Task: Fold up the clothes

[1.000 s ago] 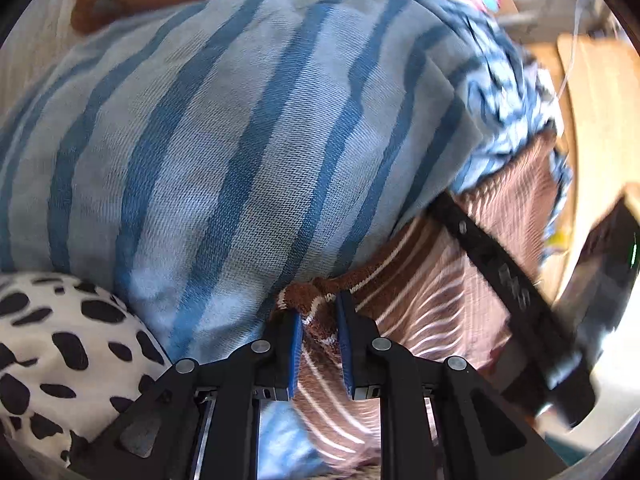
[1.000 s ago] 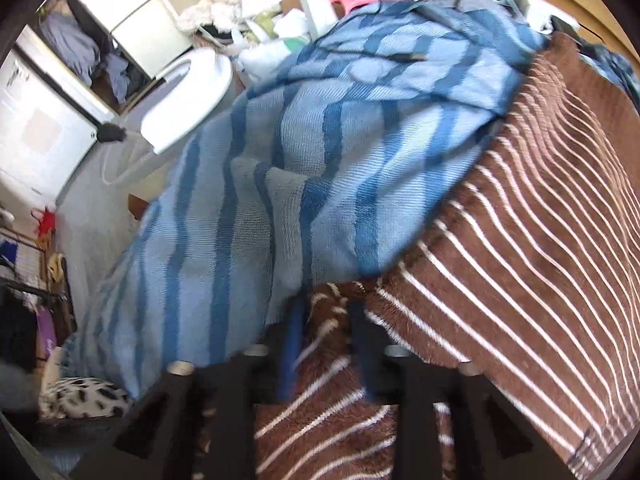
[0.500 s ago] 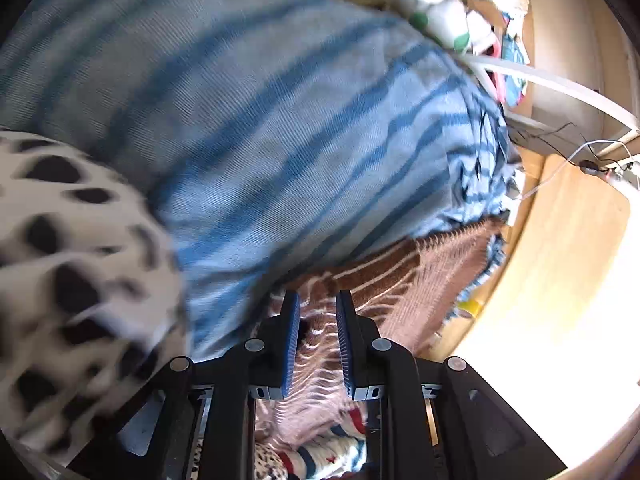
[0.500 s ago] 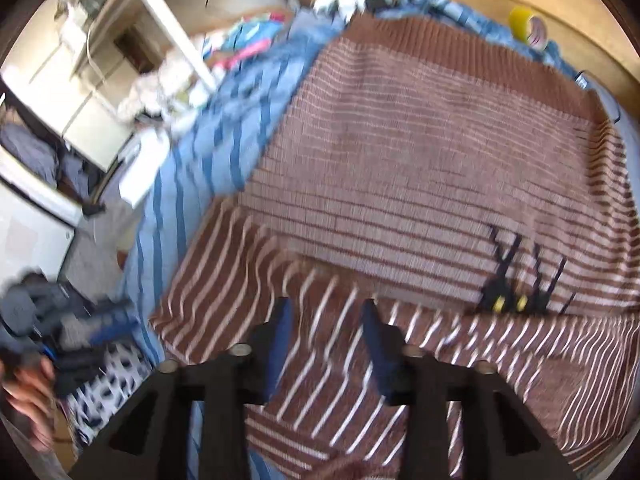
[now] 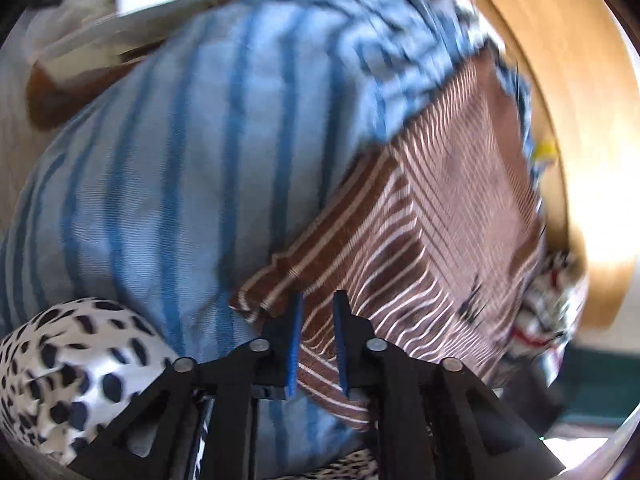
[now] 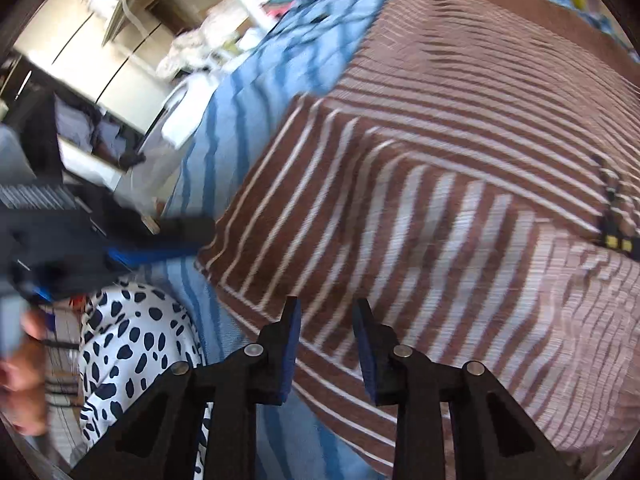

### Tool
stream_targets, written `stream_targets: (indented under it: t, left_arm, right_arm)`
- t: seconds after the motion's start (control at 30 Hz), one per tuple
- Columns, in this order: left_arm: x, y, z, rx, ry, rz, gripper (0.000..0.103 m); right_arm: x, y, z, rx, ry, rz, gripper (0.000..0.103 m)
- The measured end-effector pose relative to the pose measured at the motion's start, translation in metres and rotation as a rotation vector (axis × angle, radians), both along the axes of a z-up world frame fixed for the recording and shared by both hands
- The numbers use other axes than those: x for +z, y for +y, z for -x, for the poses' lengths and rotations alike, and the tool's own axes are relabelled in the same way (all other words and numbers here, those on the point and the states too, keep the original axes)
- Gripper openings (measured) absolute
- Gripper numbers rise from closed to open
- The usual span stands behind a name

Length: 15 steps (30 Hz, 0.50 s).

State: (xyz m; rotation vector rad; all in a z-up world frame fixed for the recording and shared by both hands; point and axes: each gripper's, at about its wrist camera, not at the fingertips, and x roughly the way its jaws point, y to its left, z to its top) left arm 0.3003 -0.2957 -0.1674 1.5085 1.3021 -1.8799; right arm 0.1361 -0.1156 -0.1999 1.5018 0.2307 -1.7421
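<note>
A brown sweater with thin white stripes (image 5: 460, 208) (image 6: 480, 120) lies flat on a blue-striped bed cover (image 5: 200, 160). One sleeve (image 6: 360, 220) is folded across its body. My left gripper (image 5: 318, 304) hovers above the sleeve's cuff corner. Its jaws are closing to a narrow gap, and the fabric seems to lie beneath them rather than between the pads. In the right wrist view, the left gripper's fingers (image 6: 180, 226) reach toward that cuff from the left. My right gripper (image 6: 326, 312) hangs open over the sweater's near edge, jaws closing with nothing between them.
A white cushion with dark spots (image 5: 80, 360) (image 6: 128, 340) lies at the near left of the bed. A wooden board (image 5: 580, 80) borders the far side, with a yellow roll (image 5: 546, 150) by it. White cabinets (image 6: 100, 60) and clutter stand beyond the bed. A person's hand (image 6: 20, 380) is at the left edge.
The left gripper, shut on the sweater's bunched edge before, has drawn back and up. The sleeve now lies folded over the body. The right gripper has slid across over the sweater.
</note>
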Motion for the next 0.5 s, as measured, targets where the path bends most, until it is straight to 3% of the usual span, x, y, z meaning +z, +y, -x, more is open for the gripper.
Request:
stream_targets:
  t: [0.13, 0.23, 0.27, 0.3, 0.37, 0.4, 0.5]
  left_arm:
    - [-0.022, 0.013, 0.008, -0.070, -0.197, 0.120, 0.006]
    - [-0.024, 0.008, 0.000, -0.059, -0.339, 0.202, 0.006]
    - [-0.020, 0.004, -0.003, -0.042, -0.341, 0.208, 0.006]
    - [-0.016, 0.000, -0.008, -0.023, -0.325, 0.204, 0.006]
    - [-0.001, -0.002, -0.010, -0.008, -0.192, 0.117, 0.006]
    - [0.008, -0.001, -0.008, -0.013, -0.121, 0.076, 0.006]
    - [0.030, 0.018, 0.016, -0.085, 0.044, 0.056, 0.006]
  right_arm:
    - [0.015, 0.033, 0.025, -0.092, 0.079, -0.056, 0.032]
    - [0.019, 0.061, 0.043, -0.202, 0.106, -0.101, 0.033]
    - [0.018, 0.069, 0.048, -0.243, 0.100, -0.105, 0.033]
    - [0.018, 0.078, 0.053, -0.279, 0.084, -0.097, 0.034]
    - [0.020, 0.088, 0.063, -0.320, 0.053, -0.068, 0.034]
    - [0.019, 0.088, 0.064, -0.318, 0.049, -0.065, 0.034]
    - [0.012, 0.070, 0.063, -0.254, 0.060, -0.083, 0.034]
